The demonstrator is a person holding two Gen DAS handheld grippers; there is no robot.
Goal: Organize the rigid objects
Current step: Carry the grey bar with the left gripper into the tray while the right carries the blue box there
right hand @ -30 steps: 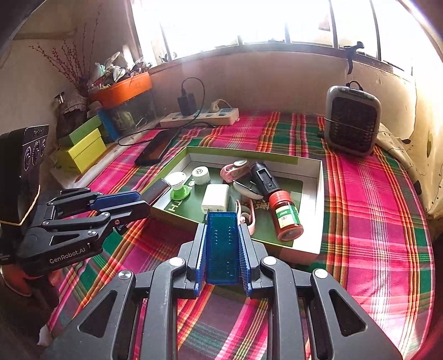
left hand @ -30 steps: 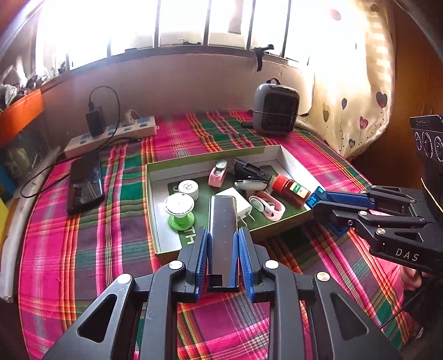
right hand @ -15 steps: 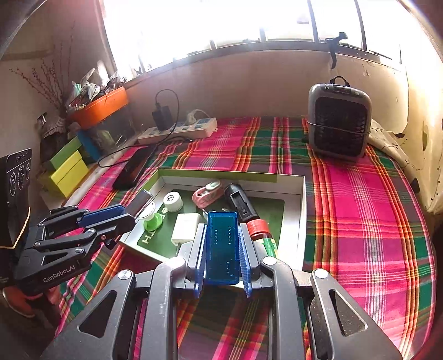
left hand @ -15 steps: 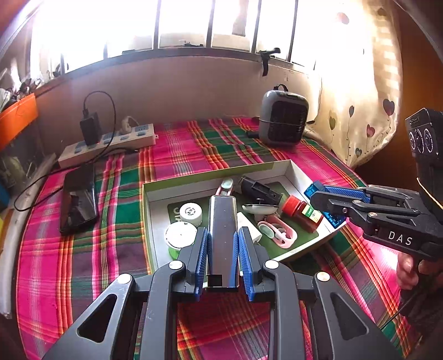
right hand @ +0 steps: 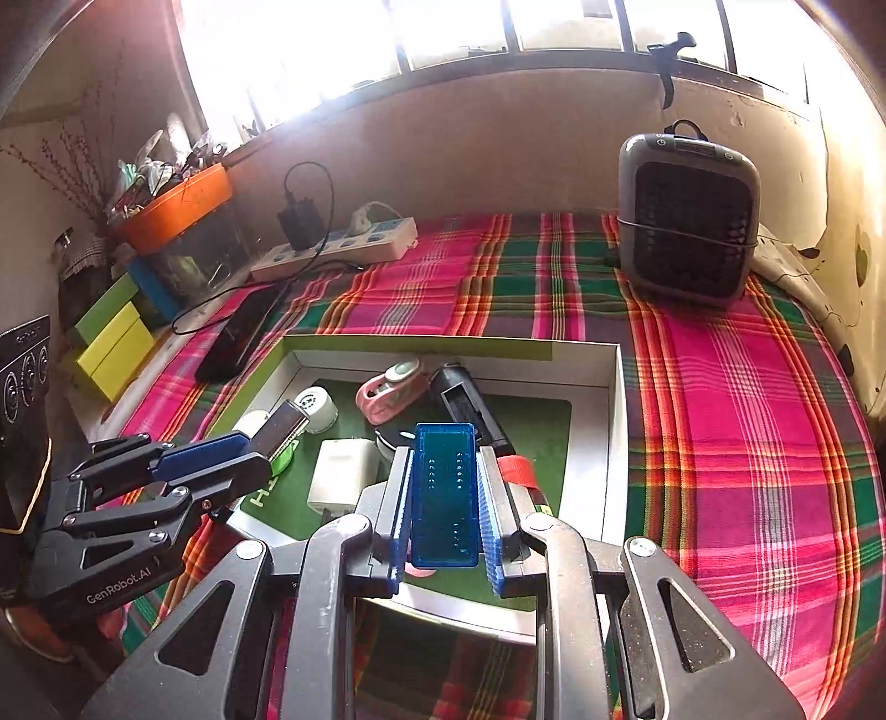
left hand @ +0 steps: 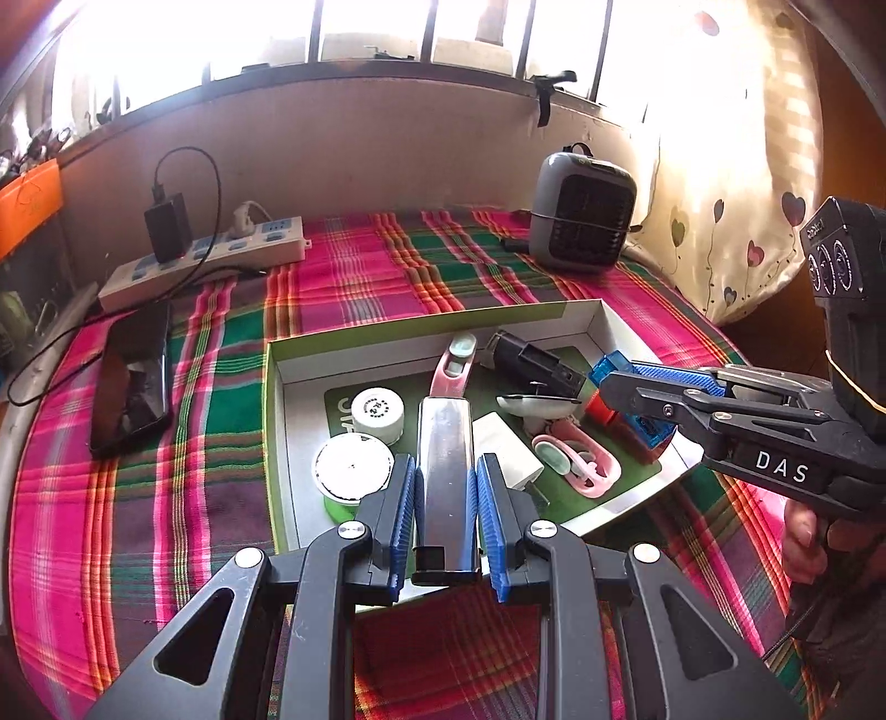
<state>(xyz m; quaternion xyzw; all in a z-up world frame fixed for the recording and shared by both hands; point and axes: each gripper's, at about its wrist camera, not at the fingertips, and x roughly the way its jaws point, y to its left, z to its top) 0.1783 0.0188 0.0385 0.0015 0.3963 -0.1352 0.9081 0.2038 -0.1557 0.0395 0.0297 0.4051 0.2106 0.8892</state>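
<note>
Box right half free, left half cluttered

Lighting: you work against strong daylight from the barred window behind the table; its panes blow out to pure white in both views. Glare: sun washes the curtain at right and glints off the plaid cloth. Shadows: soft, falling toward you. Distortion: heavy fisheye bending with dark vignetted corners. Focus: centre sharp, edges slightly smeared.
</note>
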